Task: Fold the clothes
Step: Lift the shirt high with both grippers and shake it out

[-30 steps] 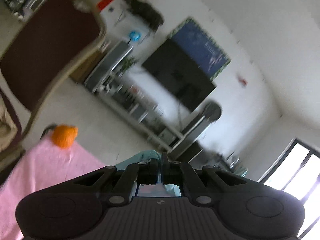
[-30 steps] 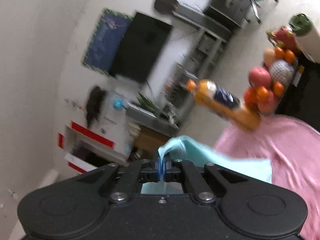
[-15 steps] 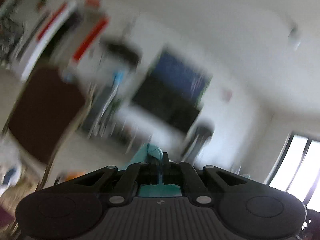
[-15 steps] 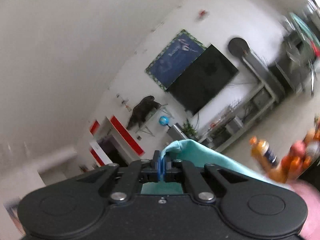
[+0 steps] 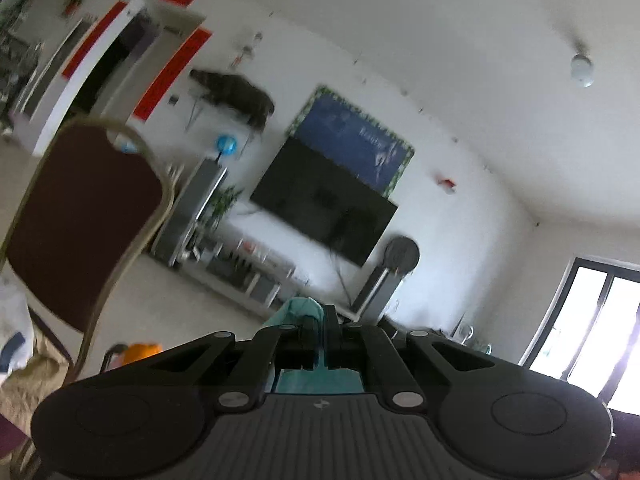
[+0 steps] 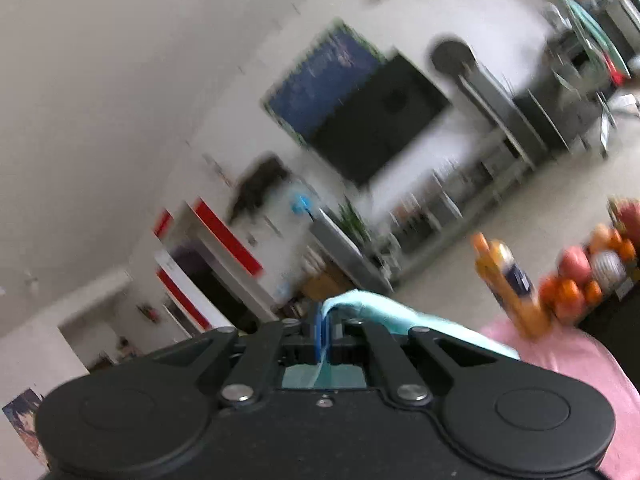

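A light teal garment is pinched in both grippers and held up in the air. In the left wrist view my left gripper [image 5: 320, 326] is shut on a bunched edge of the teal garment [image 5: 301, 309], pointing up at the far wall. In the right wrist view my right gripper [image 6: 323, 330] is shut on another edge of the teal garment [image 6: 404, 318], which trails right and down toward the pink tablecloth [image 6: 576, 364]. The rest of the garment is hidden below the grippers.
A dark red chair [image 5: 80, 216] stands at left, with an orange fruit [image 5: 140, 352] below it. An orange juice bottle [image 6: 506, 280] and a fruit pile [image 6: 592, 276] stand at the table's right. A TV [image 5: 320, 204] hangs on the far wall.
Both grippers swung upward with the garment, then tilted back down a little. The table's far end and the chair have come back into view. Both grips held.
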A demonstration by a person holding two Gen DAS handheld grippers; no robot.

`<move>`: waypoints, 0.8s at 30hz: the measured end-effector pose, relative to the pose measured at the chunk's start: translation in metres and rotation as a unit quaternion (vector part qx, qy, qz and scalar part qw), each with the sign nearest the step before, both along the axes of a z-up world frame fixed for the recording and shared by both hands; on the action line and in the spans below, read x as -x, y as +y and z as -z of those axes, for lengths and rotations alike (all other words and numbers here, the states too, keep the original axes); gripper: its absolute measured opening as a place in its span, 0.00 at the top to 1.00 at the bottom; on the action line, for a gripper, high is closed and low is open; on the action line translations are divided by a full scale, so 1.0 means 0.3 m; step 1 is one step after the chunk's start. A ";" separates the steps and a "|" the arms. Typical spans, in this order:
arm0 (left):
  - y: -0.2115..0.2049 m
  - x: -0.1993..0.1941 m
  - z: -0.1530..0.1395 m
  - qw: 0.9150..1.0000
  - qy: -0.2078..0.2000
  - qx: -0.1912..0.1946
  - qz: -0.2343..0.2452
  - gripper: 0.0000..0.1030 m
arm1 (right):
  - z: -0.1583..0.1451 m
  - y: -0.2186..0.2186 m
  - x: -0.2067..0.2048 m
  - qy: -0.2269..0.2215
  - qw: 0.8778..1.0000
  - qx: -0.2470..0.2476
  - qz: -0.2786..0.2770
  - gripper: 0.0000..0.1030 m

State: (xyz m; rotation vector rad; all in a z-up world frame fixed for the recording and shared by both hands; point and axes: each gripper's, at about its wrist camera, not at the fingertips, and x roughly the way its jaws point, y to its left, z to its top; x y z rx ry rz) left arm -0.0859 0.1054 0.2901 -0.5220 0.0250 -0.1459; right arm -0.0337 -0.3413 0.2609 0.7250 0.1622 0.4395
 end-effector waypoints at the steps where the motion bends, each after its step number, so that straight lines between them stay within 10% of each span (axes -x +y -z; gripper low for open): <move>1: -0.002 0.008 0.012 1.000 -0.001 -0.004 0.001 0.99 | 0.009 0.006 0.011 0.001 1.000 0.003 -0.001 0.98; 9: 0.052 0.035 0.097 1.000 0.008 -0.007 -0.002 0.99 | 0.076 0.044 0.070 0.026 0.999 0.020 -0.019 0.98; 15: 0.034 0.051 0.033 0.999 -0.033 -0.016 0.003 0.99 | -0.041 0.049 0.124 -0.042 0.999 0.027 -0.008 0.98; 19: 0.060 -0.052 0.034 1.000 -0.010 -0.004 0.008 0.99 | -0.077 0.067 0.076 -0.064 0.998 0.028 -0.002 0.98; 24: 0.118 -0.330 0.156 0.997 0.083 0.012 0.001 0.99 | 0.006 0.108 -0.193 0.020 0.999 0.025 -0.007 0.98</move>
